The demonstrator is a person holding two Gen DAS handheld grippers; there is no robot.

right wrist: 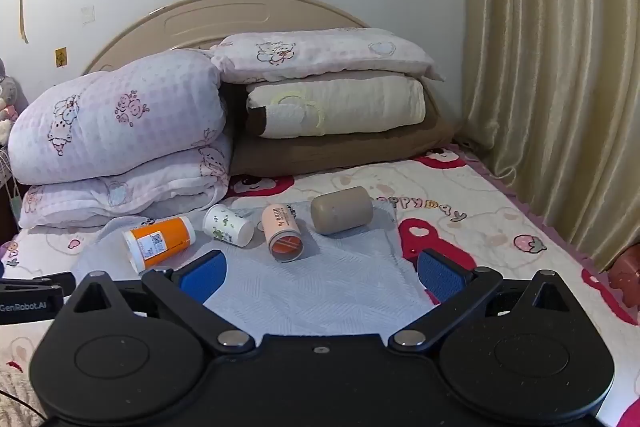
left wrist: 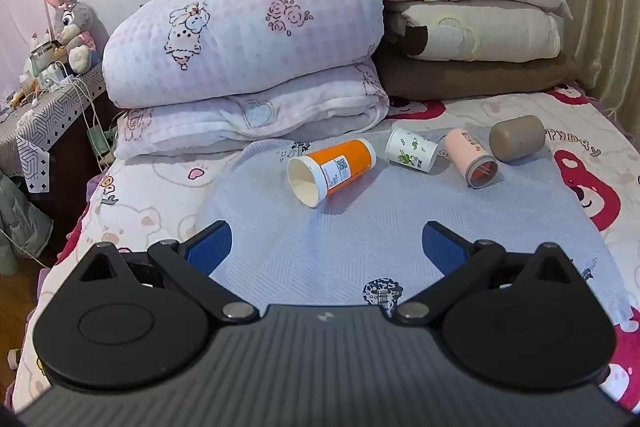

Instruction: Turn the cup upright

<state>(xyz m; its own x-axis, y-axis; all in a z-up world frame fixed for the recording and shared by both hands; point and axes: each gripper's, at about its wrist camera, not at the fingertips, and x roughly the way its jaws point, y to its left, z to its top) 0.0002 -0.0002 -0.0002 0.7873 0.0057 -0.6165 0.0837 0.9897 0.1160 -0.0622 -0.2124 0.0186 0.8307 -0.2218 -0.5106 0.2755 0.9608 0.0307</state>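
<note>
Several cups lie on their sides in a row on a pale blue cloth [left wrist: 360,227] on the bed. From left to right: an orange cup [left wrist: 334,171] with its mouth toward me, a white cup with green print [left wrist: 412,149], a pink cup [left wrist: 472,158], and a grey-brown cup [left wrist: 517,137]. They also show in the right wrist view: orange cup [right wrist: 160,242], white cup [right wrist: 228,225], pink cup [right wrist: 282,233], grey-brown cup [right wrist: 342,210]. My left gripper [left wrist: 326,247] is open and empty, short of the orange cup. My right gripper [right wrist: 320,277] is open and empty, short of the pink cup.
Folded quilts [left wrist: 248,39] and stacked pillows [left wrist: 476,27] fill the head of the bed behind the cups. A cluttered bedside table [left wrist: 44,99] with a plush rabbit [left wrist: 70,23] stands left. A curtain [right wrist: 560,67] hangs along the right side.
</note>
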